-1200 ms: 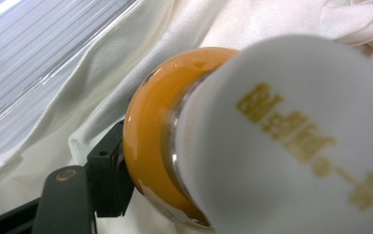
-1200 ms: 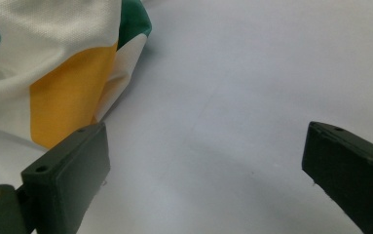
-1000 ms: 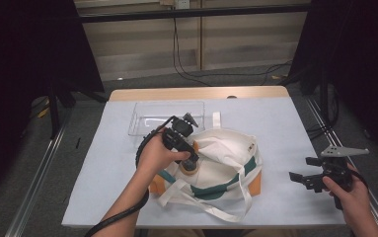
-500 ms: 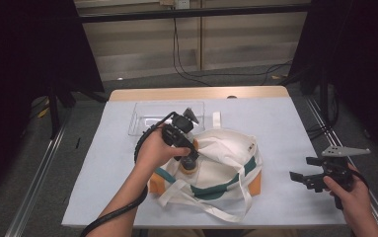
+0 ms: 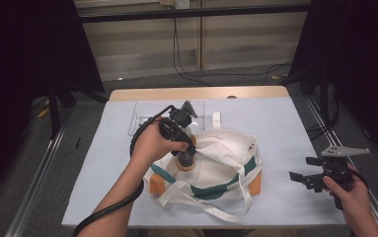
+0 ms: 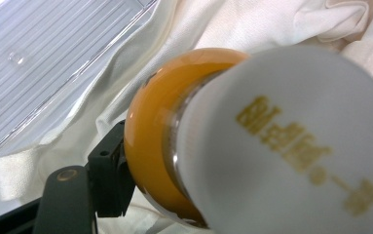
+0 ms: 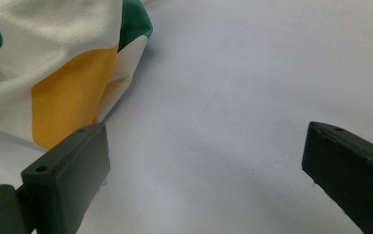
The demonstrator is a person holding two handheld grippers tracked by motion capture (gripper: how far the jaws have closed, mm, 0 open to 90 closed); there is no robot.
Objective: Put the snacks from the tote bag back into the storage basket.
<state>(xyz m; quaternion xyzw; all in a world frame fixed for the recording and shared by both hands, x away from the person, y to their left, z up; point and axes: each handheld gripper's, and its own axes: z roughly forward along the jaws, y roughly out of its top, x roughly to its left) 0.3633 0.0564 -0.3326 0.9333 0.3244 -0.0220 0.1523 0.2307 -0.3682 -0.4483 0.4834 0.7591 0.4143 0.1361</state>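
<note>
A: Left gripper?
B: Angled down from a bent wrist, clamped on the orange-and-white bottle over the tote bag.
A: Right gripper?
B: Level at the worktop's right edge, jaws spread, holding nothing.

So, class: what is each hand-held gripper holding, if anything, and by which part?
The left hand-held gripper clamps an orange-and-white bottle by its orange part, above the open tote bag. The right hand-held gripper holds nothing; its jaws stand open over the table.
</note>
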